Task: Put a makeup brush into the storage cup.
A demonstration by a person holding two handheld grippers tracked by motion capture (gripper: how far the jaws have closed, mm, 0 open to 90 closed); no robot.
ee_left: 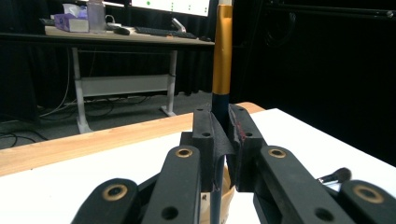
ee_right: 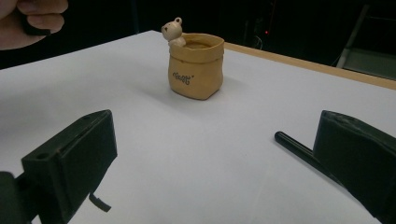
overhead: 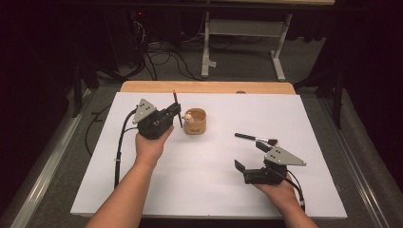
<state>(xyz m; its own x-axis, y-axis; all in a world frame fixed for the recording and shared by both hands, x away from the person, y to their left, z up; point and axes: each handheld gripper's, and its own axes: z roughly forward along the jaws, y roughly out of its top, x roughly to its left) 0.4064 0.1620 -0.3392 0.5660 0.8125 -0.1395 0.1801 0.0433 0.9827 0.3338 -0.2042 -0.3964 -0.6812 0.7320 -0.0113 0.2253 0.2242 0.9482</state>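
We judge the work about half done: our left tongs (overhead: 177,114) are clenched on a slim dark-handled makeup brush with a gold ferrule (ee_left: 222,60), held upright just beside the small tan sack-shaped holder with a bear figure on its rim (overhead: 195,121), not yet lowered in; a second black makeup brush (overhead: 255,138) lies flat on the white worktop (overhead: 214,180), untouched; our right tongs (overhead: 252,156) stand released, jaws wide, near that brush, whose handle shows just beside one jaw; the holder stands well apart from them.

Upright gold-banded brush (ee_left: 222,60) just beside tan bear cup (overhead: 195,121).
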